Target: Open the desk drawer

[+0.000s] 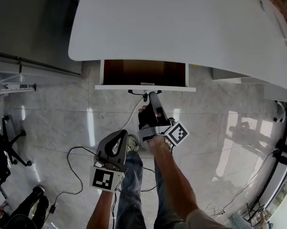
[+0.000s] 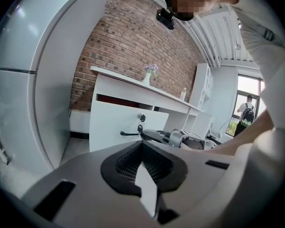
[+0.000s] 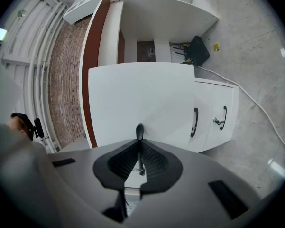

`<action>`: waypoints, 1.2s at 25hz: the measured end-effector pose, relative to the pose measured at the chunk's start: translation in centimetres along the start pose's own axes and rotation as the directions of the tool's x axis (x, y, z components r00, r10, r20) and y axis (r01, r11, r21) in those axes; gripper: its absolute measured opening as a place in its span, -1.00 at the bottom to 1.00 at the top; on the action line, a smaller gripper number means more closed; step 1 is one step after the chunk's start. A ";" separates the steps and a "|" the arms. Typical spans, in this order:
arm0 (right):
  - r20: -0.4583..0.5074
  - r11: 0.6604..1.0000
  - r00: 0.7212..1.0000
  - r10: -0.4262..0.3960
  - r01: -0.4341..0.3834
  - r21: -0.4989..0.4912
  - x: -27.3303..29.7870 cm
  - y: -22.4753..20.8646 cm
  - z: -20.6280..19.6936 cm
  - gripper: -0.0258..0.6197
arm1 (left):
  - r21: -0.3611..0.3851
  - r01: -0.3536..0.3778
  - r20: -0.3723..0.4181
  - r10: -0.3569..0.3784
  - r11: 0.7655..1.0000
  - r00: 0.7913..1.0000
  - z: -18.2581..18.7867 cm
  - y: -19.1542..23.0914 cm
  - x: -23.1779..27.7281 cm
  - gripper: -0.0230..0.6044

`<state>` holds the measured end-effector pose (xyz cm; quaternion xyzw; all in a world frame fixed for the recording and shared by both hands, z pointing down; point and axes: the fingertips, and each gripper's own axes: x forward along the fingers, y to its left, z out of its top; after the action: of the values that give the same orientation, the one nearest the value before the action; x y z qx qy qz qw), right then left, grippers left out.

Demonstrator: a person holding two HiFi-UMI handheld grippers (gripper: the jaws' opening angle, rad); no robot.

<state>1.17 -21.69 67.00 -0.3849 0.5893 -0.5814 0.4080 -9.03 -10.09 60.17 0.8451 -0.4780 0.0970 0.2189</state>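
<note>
The white desk (image 1: 181,27) has a drawer (image 1: 145,88) standing pulled out from under its top, its brown inside showing. My right gripper (image 1: 151,95) is level and shut on the drawer's black handle (image 1: 142,92). In the right gripper view the handle (image 3: 140,131) sits pinched between the dark pads (image 3: 154,161), against the white drawer front (image 3: 142,94). My left gripper (image 1: 120,135) hangs back by the person's legs, shut and holding nothing. From the left gripper view, its own jaws (image 2: 142,147) point toward the drawer front (image 2: 114,122) and the right gripper (image 2: 175,137).
Cables (image 1: 79,171) trail over the shiny tiled floor (image 1: 52,113). An office chair base (image 1: 7,142) stands at the left. A low white cabinet with two black handles (image 3: 195,122) sits beside the desk. A brick wall (image 2: 128,46) rises behind it.
</note>
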 end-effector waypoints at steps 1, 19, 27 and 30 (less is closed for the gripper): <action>0.000 1.000 1.000 -0.001 0.001 0.000 -0.5 0.0 -0.1 -0.82 | -0.009 -0.001 -0.002 0.001 1.000 1.000 0.0 -0.1 0.0 -0.89; 0.005 0.987 0.989 -0.151 0.150 0.049 -9.0 -3.9 -3.6 -0.82 | 0.014 0.015 -0.005 -0.015 1.000 1.000 -1.0 -0.4 -0.2 -0.89; 0.001 0.972 0.974 -0.224 0.224 0.066 -10.0 -6.9 -4.0 -0.82 | 0.007 0.019 -0.016 -0.019 1.000 1.000 -1.4 -0.5 -0.1 -0.89; -0.003 0.964 0.967 -0.257 0.256 0.070 -10.5 -8.2 -4.1 -0.82 | -0.007 0.022 -0.015 -0.022 1.000 1.000 -1.3 -0.6 -0.2 -0.89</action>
<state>1.13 -10.65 75.52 -0.4452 0.5126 -0.6484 0.3444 -8.58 -9.06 61.13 0.8488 -0.4673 0.0991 0.2265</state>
